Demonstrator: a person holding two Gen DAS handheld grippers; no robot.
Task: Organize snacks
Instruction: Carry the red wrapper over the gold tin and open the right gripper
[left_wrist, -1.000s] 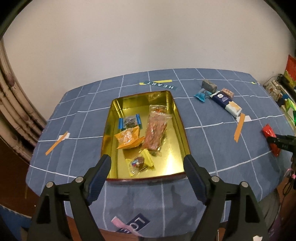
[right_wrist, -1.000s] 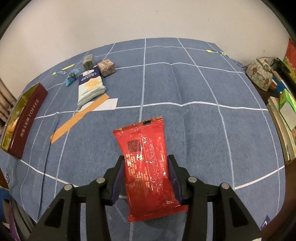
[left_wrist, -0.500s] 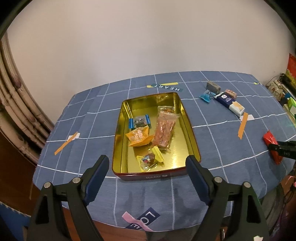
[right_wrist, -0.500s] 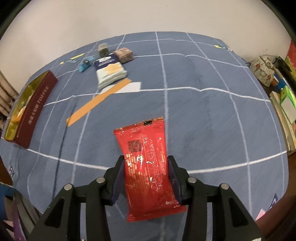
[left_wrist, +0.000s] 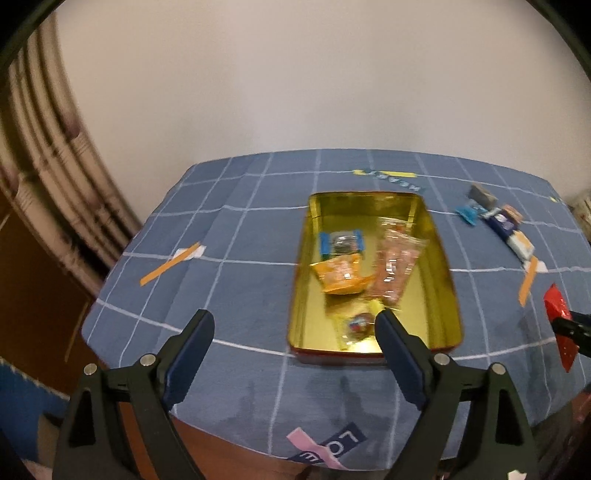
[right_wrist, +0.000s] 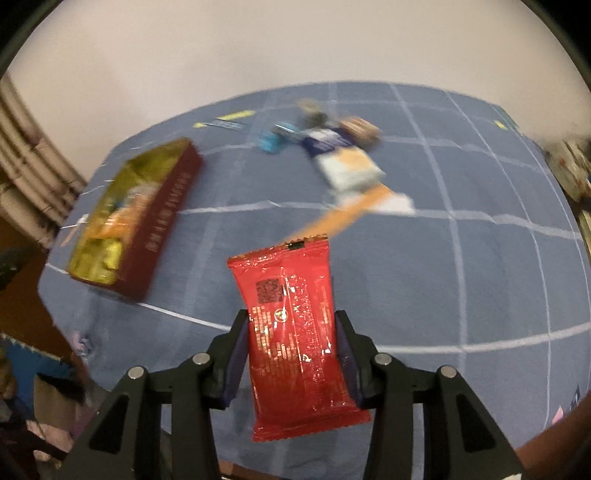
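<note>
Snacks already sit in the open gold-lined rectangular tin with dark red outer walls (left_wrist: 452, 295): a blue-ended wrapped sweet (left_wrist: 341, 242), an orange crinkled packet (left_wrist: 341, 275), a clear pouch of reddish pieces (left_wrist: 397, 269); the left tool (left_wrist: 291, 354) hangs above the near edge of the blue grid-patterned cloth on the counter (left_wrist: 221, 295), its jaws spread wide and holding nothing; to the right of the tin lies a small loose cluster, among it a blue-and-white flat packet (left_wrist: 511, 234); farthest right, the right tool (right_wrist: 291, 352) is closed on the flat glossy red foil packet (right_wrist: 295, 332), pinching it across its width near the lower half, the packet's long axis running straight ahead along the fingers, lifted clear of the cloth. From the right tool the tin (right_wrist: 162, 218) lies ahead and to the left, long side angled away; so the carrying hand is the nearer one to finish, by my reading, with a leftward swing over the red wall before letting go.
</note>
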